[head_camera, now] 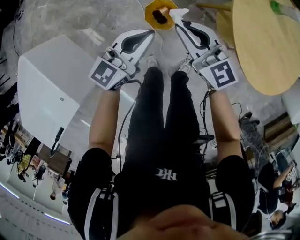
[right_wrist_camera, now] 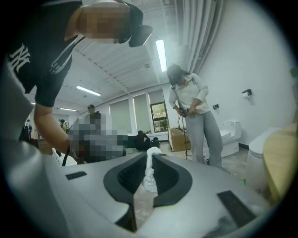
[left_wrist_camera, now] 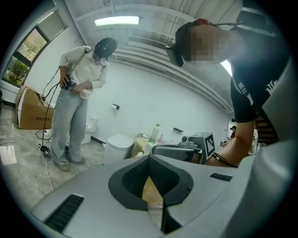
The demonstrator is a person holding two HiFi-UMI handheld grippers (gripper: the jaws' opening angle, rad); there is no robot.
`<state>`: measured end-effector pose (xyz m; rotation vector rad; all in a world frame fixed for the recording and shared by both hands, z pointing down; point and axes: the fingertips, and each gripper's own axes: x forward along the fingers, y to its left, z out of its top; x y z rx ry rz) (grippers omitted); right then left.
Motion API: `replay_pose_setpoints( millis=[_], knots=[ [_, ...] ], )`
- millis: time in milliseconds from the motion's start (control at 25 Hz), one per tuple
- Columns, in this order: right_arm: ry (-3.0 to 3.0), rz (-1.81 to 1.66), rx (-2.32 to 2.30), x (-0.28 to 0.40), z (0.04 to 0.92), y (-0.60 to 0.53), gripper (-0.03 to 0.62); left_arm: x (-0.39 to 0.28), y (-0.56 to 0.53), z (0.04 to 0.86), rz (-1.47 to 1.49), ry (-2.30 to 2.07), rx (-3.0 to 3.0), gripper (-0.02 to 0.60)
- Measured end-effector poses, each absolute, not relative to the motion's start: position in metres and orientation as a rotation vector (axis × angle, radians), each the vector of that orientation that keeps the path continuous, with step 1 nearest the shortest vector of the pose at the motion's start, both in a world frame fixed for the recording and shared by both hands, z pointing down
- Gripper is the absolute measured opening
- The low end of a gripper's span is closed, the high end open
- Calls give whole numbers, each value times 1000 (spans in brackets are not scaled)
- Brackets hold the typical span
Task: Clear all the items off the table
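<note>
In the head view both grippers are held out over an orange bin (head_camera: 151, 11) on the floor, which has a dark item inside. My right gripper (head_camera: 178, 24) is shut on a crumpled white tissue (head_camera: 179, 13) that sticks out past its tips beside the bin's rim. The right gripper view shows that tissue (right_wrist_camera: 149, 173) pinched between the dark pads of the right gripper (right_wrist_camera: 151, 154). My left gripper (head_camera: 151, 33) is level with the bin's near edge. In its own view the left gripper (left_wrist_camera: 149, 157) has its tips together and I see nothing held.
A round wooden table (head_camera: 265, 47) stands at the right with a green item (head_camera: 280, 6) near its far edge. A white box (head_camera: 47, 93) sits left. My legs and shoes are under the grippers. A standing person (right_wrist_camera: 195, 116) and a toilet (right_wrist_camera: 230, 135) are farther off.
</note>
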<state>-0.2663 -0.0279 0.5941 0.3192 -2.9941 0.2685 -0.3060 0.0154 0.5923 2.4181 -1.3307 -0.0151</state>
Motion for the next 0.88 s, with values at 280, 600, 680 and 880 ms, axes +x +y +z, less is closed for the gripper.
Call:
replay_pose_setpoints(
  millis=[280,600,680,880],
  knots=[
    [-2927,324,358,-282,739,-47,34,-313,-5,718,0,-1348,2379,12],
    [-2837,358,343,-301,881,-51,34,-322,-2,837,56,-1330,2338,12],
    [-2817,359,318,-309,914,-51,34,-328,0,864,55,-1336,2315,12],
    [-2751,362,266,-325,983,-47,35,-347,5,912,58,-1353,2277,12]
  ],
)
